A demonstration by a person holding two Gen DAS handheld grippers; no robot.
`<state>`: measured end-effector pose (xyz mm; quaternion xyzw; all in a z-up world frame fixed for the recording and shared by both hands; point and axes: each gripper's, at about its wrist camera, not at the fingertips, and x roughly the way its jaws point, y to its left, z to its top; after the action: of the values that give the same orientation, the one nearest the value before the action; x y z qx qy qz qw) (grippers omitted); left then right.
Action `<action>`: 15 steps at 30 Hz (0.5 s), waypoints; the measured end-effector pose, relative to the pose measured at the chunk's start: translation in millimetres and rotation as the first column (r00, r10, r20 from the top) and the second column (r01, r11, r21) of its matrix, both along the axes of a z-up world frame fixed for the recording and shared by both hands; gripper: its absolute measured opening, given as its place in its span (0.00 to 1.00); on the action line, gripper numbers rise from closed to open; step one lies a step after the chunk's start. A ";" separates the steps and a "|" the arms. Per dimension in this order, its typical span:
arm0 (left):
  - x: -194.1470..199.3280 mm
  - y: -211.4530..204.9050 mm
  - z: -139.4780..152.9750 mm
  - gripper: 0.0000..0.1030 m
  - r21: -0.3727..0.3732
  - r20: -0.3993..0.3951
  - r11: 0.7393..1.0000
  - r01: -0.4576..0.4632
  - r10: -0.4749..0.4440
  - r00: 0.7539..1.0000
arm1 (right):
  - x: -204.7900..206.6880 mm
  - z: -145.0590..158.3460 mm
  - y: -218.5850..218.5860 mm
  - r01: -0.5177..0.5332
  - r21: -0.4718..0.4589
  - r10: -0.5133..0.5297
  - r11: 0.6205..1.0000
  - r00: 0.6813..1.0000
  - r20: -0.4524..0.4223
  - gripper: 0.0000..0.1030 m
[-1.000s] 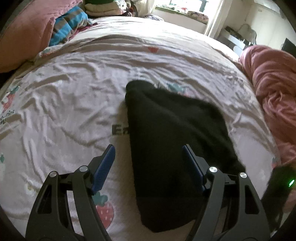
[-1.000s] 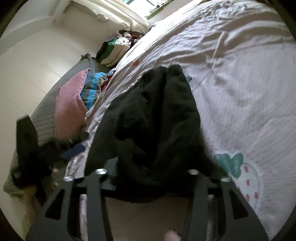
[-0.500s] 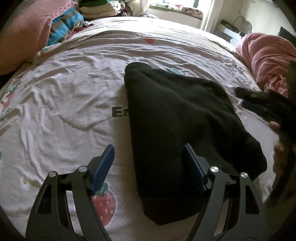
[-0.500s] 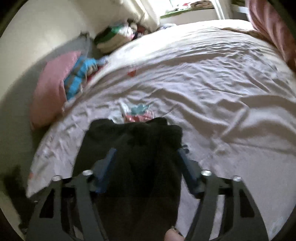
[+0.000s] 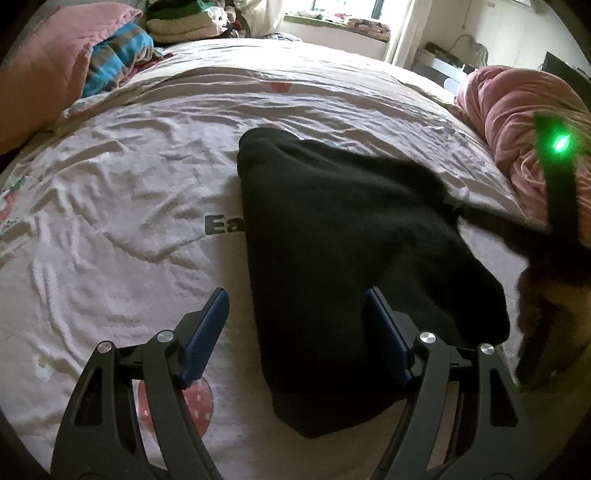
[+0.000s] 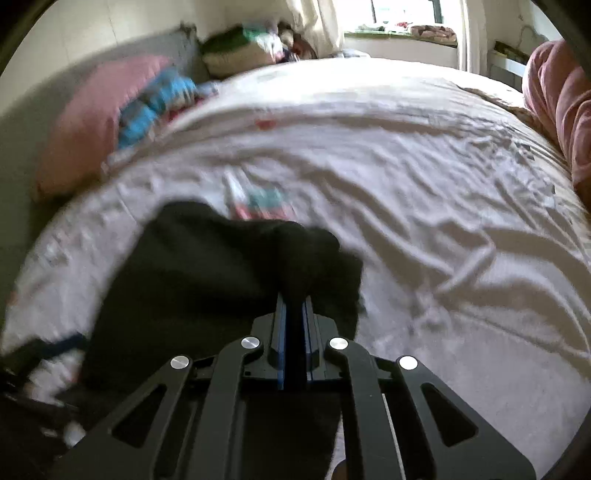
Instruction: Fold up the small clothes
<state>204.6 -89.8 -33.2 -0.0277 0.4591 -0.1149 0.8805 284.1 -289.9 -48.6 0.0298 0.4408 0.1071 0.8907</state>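
the black garment (image 5: 332, 258) lies on the bed (image 5: 129, 192), over its strawberry-print sheet. the left tool (image 5: 295, 314) hangs above the near end with fingers spread wide, gripping nothing. the right tool (image 6: 293, 291) is clamped on a raised fold of the garment's far edge.

wrinkled pale bedsheet (image 5: 155, 192), strawberry print; pink pillow (image 5: 40, 70) left; bright window (image 5: 343, 5) behind.
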 end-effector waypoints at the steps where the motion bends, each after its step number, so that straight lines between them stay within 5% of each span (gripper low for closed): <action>1: -1.2 0.3 -0.2 0.66 -0.005 -0.001 1.000 0.003 -0.003 1.000 | -0.8 -5.4 0.2 0.006 -0.011 -0.006 1.000 1.000 0.003 0.08; 9: -7.9 -1.3 3.7 0.66 0.011 0.009 1.000 0.008 -0.008 1.000 | -14.5 -5.1 -5.3 0.091 -0.069 -0.088 0.994 0.995 0.046 0.32; 15: -17.9 0.9 11.6 0.66 0.006 0.022 1.000 0.011 -0.011 1.000 | -46.7 12.3 -14.3 0.113 -0.060 -0.109 0.992 0.991 0.079 0.38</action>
<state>186.8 -89.0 -21.6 -0.0211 0.4498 -0.1186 0.8850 237.4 -304.2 -36.3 0.0213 0.4078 0.0440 0.9118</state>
